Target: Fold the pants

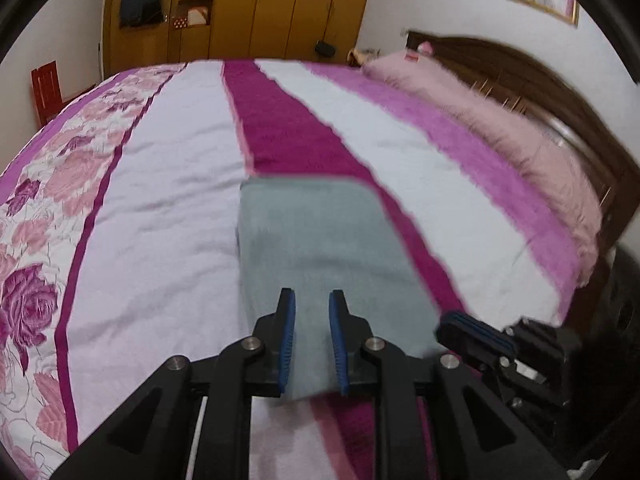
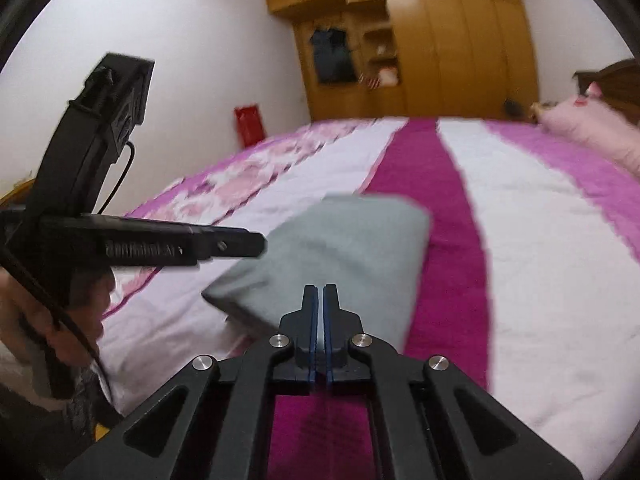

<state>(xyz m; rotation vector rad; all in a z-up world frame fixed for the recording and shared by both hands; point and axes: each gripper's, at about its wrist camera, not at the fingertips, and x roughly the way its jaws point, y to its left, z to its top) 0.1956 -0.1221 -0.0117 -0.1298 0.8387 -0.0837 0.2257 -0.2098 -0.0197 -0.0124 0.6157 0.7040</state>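
The grey pants (image 1: 320,240) lie folded into a compact rectangle on the bed's dark magenta stripe; they also show in the right wrist view (image 2: 340,248). My left gripper (image 1: 312,300) is open, its blue-padded fingers spread over the near end of the pants with nothing between them. My right gripper (image 2: 320,292) is shut and empty, just above the near edge of the pants. The right gripper's shut fingers (image 1: 476,330) show at the lower right of the left wrist view, beside the pants. The left gripper body (image 2: 160,240) shows at the left of the right wrist view.
The bed cover (image 1: 160,200) has white, pink and magenta stripes with a rose border on the left. A pink pillow (image 1: 500,128) lies along the wooden headboard (image 1: 560,92) at right. A wooden wardrobe (image 1: 240,8) and a red chair (image 1: 46,88) stand beyond the bed.
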